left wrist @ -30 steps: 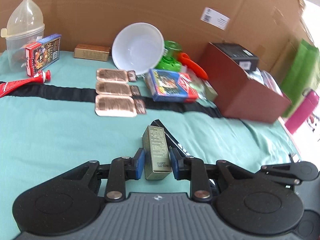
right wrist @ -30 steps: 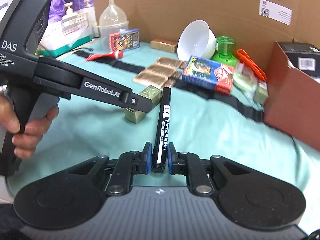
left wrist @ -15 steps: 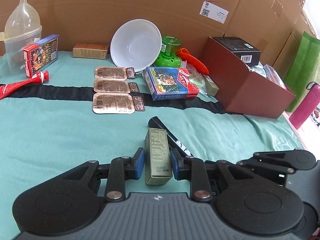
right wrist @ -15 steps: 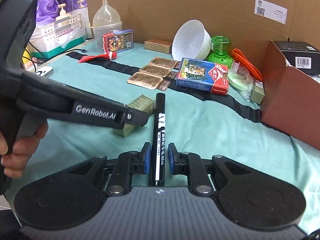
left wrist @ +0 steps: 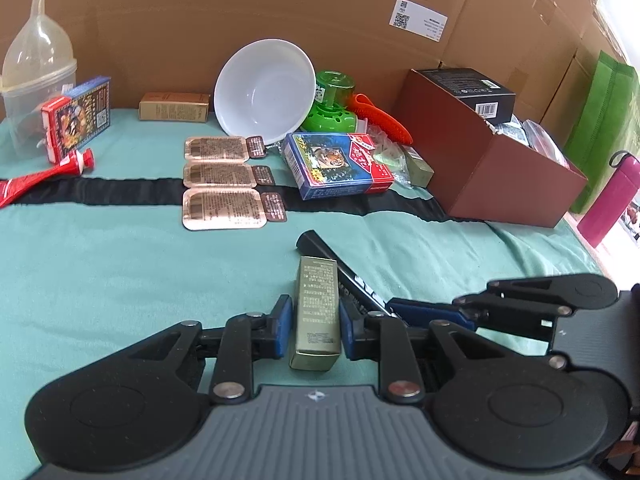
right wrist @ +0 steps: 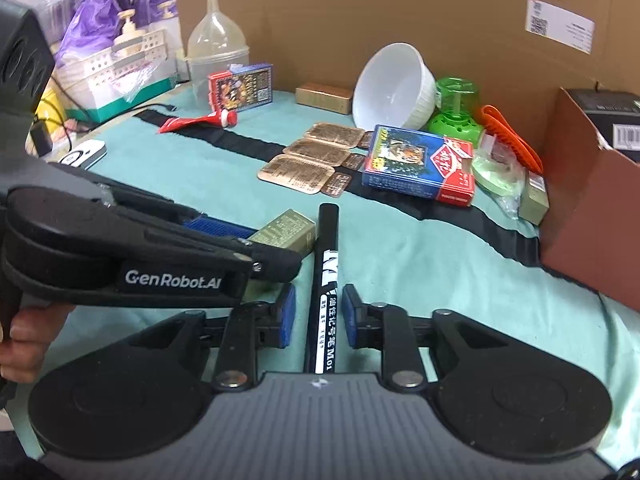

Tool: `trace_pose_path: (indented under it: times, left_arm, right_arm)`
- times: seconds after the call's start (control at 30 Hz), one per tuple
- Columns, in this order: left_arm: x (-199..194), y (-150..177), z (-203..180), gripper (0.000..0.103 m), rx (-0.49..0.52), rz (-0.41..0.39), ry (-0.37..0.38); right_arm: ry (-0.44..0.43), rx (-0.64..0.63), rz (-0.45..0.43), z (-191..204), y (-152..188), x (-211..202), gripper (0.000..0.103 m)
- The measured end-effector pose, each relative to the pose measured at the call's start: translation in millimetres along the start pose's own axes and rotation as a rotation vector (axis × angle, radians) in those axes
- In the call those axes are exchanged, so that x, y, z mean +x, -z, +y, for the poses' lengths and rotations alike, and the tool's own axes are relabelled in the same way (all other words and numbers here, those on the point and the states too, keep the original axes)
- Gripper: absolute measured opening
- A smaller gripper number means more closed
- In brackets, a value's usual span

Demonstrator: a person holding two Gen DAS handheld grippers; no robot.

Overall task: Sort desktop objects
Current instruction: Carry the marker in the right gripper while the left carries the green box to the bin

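Left tool point(left wrist: 313, 326) closing on the gold box point(left wrist: 318, 312), right tool point(right wrist: 319, 318) now straddling the black marker point(right wrist: 325, 292) with pads slightly apart — both nearly ready to lift

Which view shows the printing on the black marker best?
The right wrist view: the black marker runs lengthwise between the right claw pads, its white label facing the camera. In the left wrist view only its tip and a slice show behind the gold box.

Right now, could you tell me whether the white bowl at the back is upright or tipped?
Tipped. The white bowl rests on its side against the cardboard wall, its empty inside facing the camera.
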State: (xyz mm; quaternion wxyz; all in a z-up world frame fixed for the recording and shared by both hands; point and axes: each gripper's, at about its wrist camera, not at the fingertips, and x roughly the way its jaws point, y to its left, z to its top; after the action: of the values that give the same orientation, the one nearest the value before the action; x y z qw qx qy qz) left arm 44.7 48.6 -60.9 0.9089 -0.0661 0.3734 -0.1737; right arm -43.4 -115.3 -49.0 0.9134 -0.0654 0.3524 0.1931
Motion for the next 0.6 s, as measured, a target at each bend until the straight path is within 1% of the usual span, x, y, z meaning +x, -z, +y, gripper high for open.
trace_pose_path:
  times: [0.03,0.07,0.17,0.33,0.47,0.6]
  left_arm:
    - [-1,0,0,0.023,-0.008,0.003,0.005]
    - [-3,1,0,0.023,-0.018,0.008,0.01]
    - [-6,2,-4,0.023,-0.033,0.008,0.033]
    - [-17,-6,-18,0.023,-0.028,-0.021,0.072]
    - [-26,-19,-34,0.023,0.002,-0.055,0.097]
    - [-30,-37,-57,0.023,0.044,-0.089,0.145]
  right_arm:
    - [0.001,0.016,-0.004,-1,1,-2,0.013]
    - [-0.001,0.036,-0.008,-4,3,-5,0.012]
    - [-0.008,0.063,-0.022,-8,9,-14,0.012]
    - [0.0,0.078,-0.075,-14,13,-37,0.012]
    - [0.02,0.1,-0.126,-26,13,-57,0.012]
    - [0.051,0.129,-0.2,-42,11,-82,0.012]
